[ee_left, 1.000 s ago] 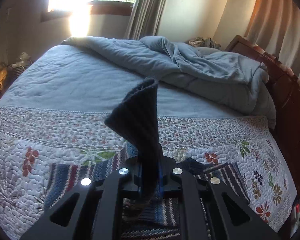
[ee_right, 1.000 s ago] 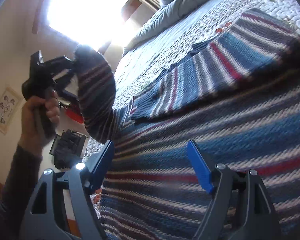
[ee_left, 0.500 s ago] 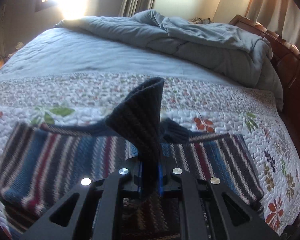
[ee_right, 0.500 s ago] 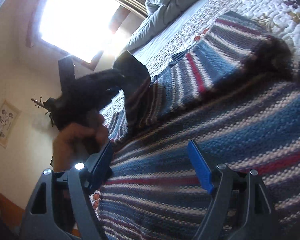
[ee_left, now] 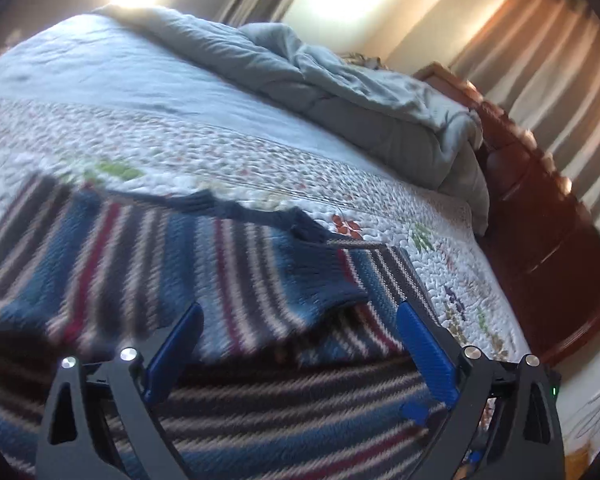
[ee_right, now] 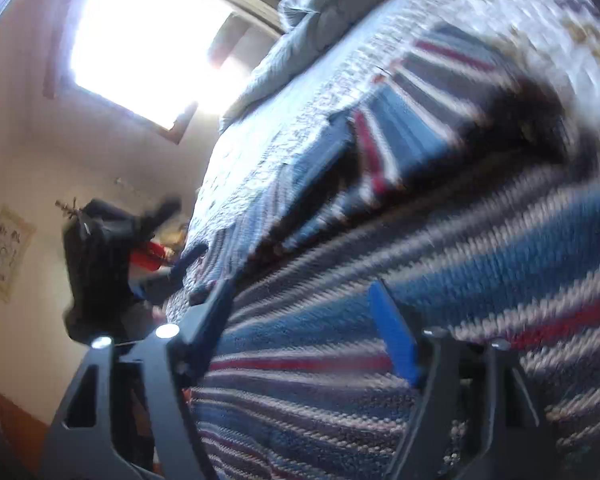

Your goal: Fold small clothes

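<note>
A striped knit sweater point(ee_left: 148, 276) in blue, red, grey and white lies on the floral quilt point(ee_left: 260, 160). Its sleeve with a dark blue cuff point(ee_left: 324, 280) lies folded across the body. My left gripper point(ee_left: 296, 344) is open and empty just above the sweater's near part. My right gripper point(ee_right: 308, 320) is open and empty, low over the sweater point(ee_right: 480, 248). The left gripper also shows in the right wrist view point(ee_right: 100, 264), off the bed's edge. Both views are blurred.
A rumpled grey duvet point(ee_left: 340, 92) lies at the far side of the bed. A dark wooden bed frame point(ee_left: 540, 240) runs along the right, with curtains point(ee_left: 560, 72) behind. A bright window point(ee_right: 148, 40) is on the far wall.
My left gripper has opened and let go of the sleeve cuff, which now lies flat across the sweater. The left gripper has drawn back. The right gripper stays open.
</note>
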A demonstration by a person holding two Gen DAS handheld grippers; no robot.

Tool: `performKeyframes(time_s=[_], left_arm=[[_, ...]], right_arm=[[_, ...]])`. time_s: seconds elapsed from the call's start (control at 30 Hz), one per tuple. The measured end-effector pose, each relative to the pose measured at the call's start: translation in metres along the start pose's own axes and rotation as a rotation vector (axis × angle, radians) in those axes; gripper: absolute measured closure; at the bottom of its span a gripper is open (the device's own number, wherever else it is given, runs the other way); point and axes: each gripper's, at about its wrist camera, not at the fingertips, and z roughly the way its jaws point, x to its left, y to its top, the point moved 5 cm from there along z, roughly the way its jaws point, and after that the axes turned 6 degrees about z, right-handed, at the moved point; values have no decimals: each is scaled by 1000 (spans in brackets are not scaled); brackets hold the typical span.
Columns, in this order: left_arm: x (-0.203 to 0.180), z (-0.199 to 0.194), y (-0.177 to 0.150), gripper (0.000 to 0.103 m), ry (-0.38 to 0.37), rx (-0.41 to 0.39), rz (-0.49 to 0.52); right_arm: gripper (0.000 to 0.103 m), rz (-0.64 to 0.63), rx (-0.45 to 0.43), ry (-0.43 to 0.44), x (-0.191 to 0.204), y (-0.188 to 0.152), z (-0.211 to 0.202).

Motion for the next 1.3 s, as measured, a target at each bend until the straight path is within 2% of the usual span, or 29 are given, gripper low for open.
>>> performKeyframes(time_s=[0.1, 0.17, 0.2, 0.27, 0.37, 0.47, 0.53, 0.6, 0.67, 0.77, 0.87, 0.9, 1.03, 1.13, 1.3], left_arm=[[33, -37, -14, 4, 12, -58, -46], [52, -55, -24, 4, 28, -96, -79], [59, -60, -29, 4, 36, -107, -96], [76, -73, -44, 4, 104, -146, -127], [93, -84, -60, 4, 179, -231, -118], [106, -77, -58, 4, 208, -198, -133], [109, -76, -53, 4, 150, -218, -196], [108, -73, -50, 4, 113, -228, -191], [110, -65, -47, 4, 124, -201, -188], [116, -51, -55, 4, 90, -134, -253], [109, -48, -59, 4, 156, -84, -205], [103, -48, -59, 4, 157, -82, -183], [79, -58, -55, 4, 186, -113, -77], [66, -66, -53, 4, 237, -133, 18], [66, -79, -48, 4, 263, -146, 31]], right_arm=[[36, 31, 27, 9, 7, 42, 5], [34, 127, 62, 19, -1, 73, 20], [34, 218, 90, 18, -13, 87, 33], [34, 349, 154, 8, -29, 100, 59], [34, 393, 183, -35, -36, 101, 86], [32, 393, 153, -31, -36, 105, 97], [32, 400, 122, -28, -34, 112, 101], [32, 400, 107, -38, -31, 115, 102], [32, 405, 104, -66, -31, 110, 102], [32, 382, 102, -62, -20, 102, 106], [32, 352, 99, -120, -15, 99, 116], [33, 347, 95, -133, -13, 101, 117], [41, 306, 81, -213, -2, 105, 125], [45, 257, 73, -269, 8, 102, 131], [45, 217, 71, -273, 14, 96, 140]])
